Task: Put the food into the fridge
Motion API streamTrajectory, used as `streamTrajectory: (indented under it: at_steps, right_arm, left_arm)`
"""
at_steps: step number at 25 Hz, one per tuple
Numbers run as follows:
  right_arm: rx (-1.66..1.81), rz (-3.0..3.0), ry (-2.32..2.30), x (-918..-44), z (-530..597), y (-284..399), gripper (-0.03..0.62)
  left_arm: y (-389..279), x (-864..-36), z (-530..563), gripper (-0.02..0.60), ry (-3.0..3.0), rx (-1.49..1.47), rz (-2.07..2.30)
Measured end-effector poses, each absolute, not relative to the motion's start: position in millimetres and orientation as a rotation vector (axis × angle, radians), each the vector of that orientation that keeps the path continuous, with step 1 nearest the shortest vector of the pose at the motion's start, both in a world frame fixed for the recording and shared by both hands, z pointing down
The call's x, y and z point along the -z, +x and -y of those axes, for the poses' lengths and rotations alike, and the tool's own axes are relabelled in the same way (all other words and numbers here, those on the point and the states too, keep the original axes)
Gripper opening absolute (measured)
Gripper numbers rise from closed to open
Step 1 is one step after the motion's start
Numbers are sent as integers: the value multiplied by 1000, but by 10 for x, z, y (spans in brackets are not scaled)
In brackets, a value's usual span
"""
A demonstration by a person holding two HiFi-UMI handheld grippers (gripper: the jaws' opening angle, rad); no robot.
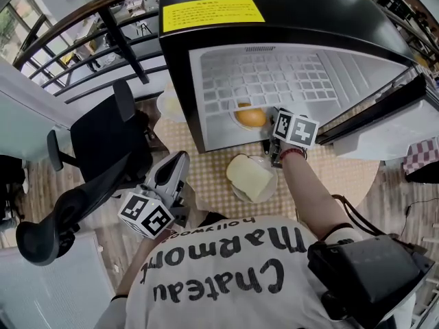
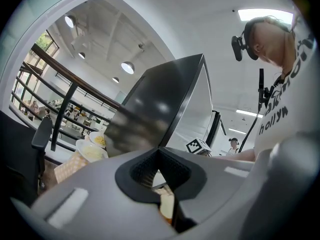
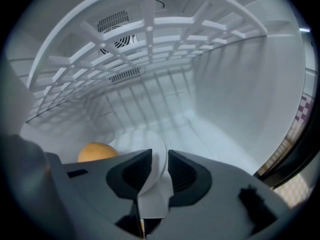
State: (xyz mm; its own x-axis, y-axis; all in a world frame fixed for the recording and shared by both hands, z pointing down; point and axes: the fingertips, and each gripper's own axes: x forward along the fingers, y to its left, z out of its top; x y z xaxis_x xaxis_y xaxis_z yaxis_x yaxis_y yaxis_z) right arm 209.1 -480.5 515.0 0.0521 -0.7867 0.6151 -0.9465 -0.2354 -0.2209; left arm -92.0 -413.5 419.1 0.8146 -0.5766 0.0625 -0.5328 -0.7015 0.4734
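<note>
Right tongs (image 3: 159, 160), slightly apart, straddle the rim of the round white plate (image 3: 145, 141) without visibly clamping it; plate bearing round orange food (image 3: 97, 151) rests near the front edge of the black fridge (image 1: 309, 19) floor. Left tongs (image 2: 159, 153) closed, empty

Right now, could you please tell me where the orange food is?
In the head view, the orange food sits on a white plate inside the open fridge, just left of the right gripper.

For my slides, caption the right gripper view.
Right gripper, jaws open, straddles the rim of a white plate bearing round orange food inside the fridge.
</note>
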Motion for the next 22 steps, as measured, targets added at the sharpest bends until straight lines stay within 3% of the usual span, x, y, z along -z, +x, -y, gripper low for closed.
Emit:
streamTrajectory:
  at_steps: [10,14,22]
  right_arm:
    - [-914,1942,2139,-4849,4354,2172,102]
    - [-791,2121,2096,-4575,3863,2133,60]
    - [-636,2248,1993,-4318,2570,2119,44]
  left_arm:
    - [-856,-4133,3753,8,2532,138,867]
    - [-654,-4129,3371,8,2538,164,857]
    - [-271,-3992,2205,8,2527,284,844]
